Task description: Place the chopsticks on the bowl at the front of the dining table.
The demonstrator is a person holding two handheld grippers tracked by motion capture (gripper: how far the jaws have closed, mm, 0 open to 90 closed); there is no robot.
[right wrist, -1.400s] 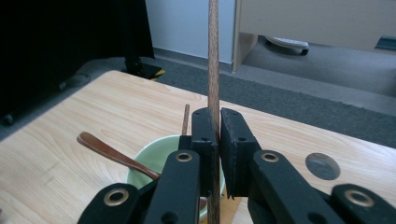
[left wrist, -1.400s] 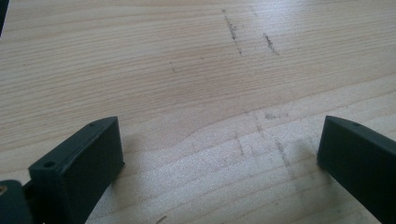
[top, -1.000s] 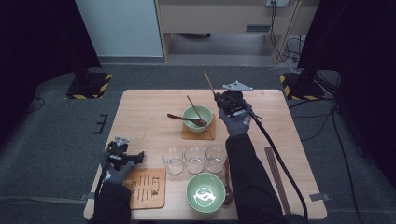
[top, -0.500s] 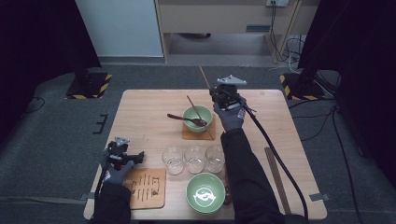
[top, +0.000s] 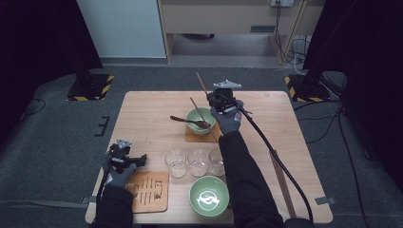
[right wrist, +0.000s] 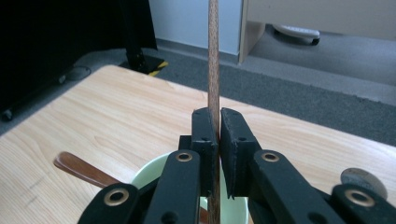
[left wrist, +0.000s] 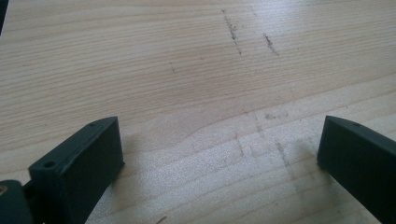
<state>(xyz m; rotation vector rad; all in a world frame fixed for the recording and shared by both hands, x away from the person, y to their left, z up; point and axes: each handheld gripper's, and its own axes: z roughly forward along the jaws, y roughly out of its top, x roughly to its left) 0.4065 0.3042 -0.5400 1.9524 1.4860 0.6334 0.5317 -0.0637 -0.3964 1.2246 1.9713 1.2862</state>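
My right gripper (top: 214, 97) hovers at the back right rim of a pale green bowl (top: 194, 114) and is shut on a thin wooden chopstick (top: 201, 84) that slants up and to the back left. In the right gripper view the jaws (right wrist: 218, 116) pinch the chopstick (right wrist: 213, 51) upright over the bowl (right wrist: 148, 171). A dark wooden spoon (top: 186, 120) and a second chopstick (top: 196, 108) rest in that bowl. My left gripper (top: 127, 156) lies near the table's front left, open, with bare wood between its jaws (left wrist: 219, 149).
The bowl stands on a brown coaster (top: 192, 137). Three clear glasses (top: 197, 160) line up in front of it. A second green bowl (top: 209, 196) and a brown printed card (top: 148, 191) sit at the front edge. A long dark stick (top: 281, 183) lies at the right.
My right gripper has moved left toward the bowl, slightly lower, with the chopstick still in it. The left gripper has stayed put.
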